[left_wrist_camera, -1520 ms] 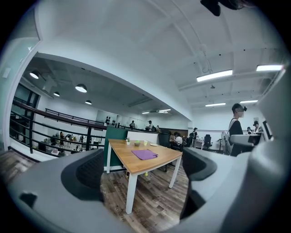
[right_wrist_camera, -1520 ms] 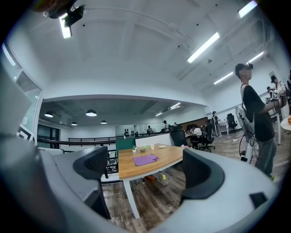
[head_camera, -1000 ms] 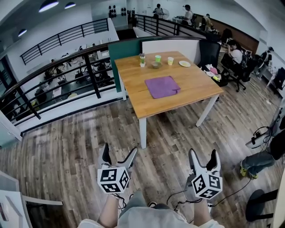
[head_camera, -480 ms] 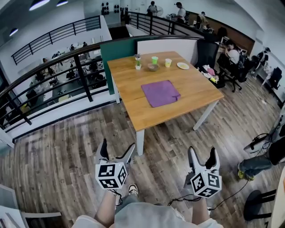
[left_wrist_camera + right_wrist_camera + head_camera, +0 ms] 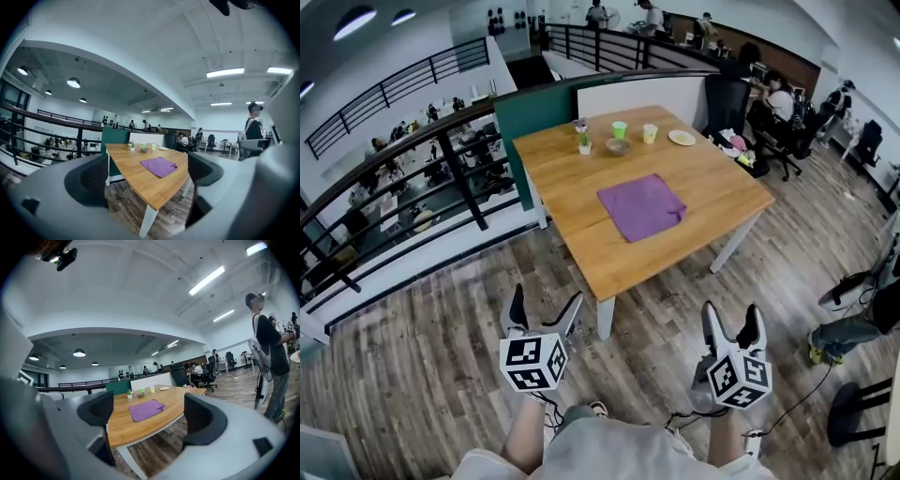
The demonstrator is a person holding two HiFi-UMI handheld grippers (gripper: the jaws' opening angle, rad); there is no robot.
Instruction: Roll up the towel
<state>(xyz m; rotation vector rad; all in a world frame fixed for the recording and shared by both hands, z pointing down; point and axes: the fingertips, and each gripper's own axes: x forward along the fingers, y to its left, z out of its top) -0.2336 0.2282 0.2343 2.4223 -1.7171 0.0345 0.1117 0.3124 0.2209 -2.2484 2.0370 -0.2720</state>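
Standing on the wood-plank floor (image 5: pixel 441 319) short of the table, a person holds both grippers low and forward. At the far left a black railing (image 5: pixel 441 155) edges a drop to a lower level. The left gripper (image 5: pixel 547 298) has its jaws spread wide with nothing between them, only floor and the distant table beyond. Ahead and well apart from both grippers, the purple towel (image 5: pixel 641 206) lies flat and unrolled near the middle of the wooden tabletop (image 5: pixel 722 192). Along the far edge stand a small potted plant (image 5: pixel 581 141), a bowl (image 5: pixel 618 146), a green cup (image 5: pixel 620 129), a pale yellow cup (image 5: pixel 650 133) and a plate (image 5: pixel 682 138). The right gripper (image 5: pixel 731 311) is also empty, its jaws wide apart though they have just been closing slightly.
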